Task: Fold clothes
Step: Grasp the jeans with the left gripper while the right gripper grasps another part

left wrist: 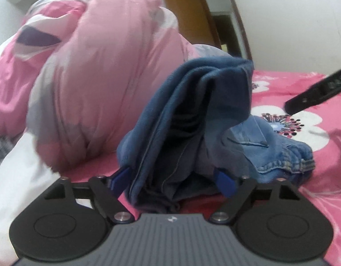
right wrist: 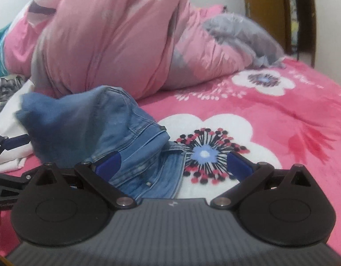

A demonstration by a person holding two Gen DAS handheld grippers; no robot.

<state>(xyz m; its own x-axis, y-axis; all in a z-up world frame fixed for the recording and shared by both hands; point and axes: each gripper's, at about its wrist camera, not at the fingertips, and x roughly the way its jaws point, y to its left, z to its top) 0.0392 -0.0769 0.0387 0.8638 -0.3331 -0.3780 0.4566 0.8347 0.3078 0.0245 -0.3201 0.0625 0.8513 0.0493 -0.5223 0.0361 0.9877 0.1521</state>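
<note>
a pair of blue jeans [left wrist: 192, 115] is seen bunched on a pink bedspread [left wrist: 303, 177] printed with large white flowers, just in front of a heaped pink quilt [left wrist: 99, 77]. the denim is folded over itself into a thick, upright wad: darker blue on the raised folds, paler and faded toward the stitched hem lying on the bedspread at the right. seams and a dark inner lining are shown in the gap between the layers.

the left gripper [left wrist: 172, 182] is held with its jaws partly apart, and the wad of denim is seen between its blue pads [left wrist: 224, 182]; whether the pads press on the cloth cannot be told.

in the right wrist view the jeans [right wrist: 99, 128] are seen to the left, with the waistband and a rivet facing the camera. the right gripper [right wrist: 173, 166] is spread wide, its left pad in front of the denim, nothing gripped.
</note>
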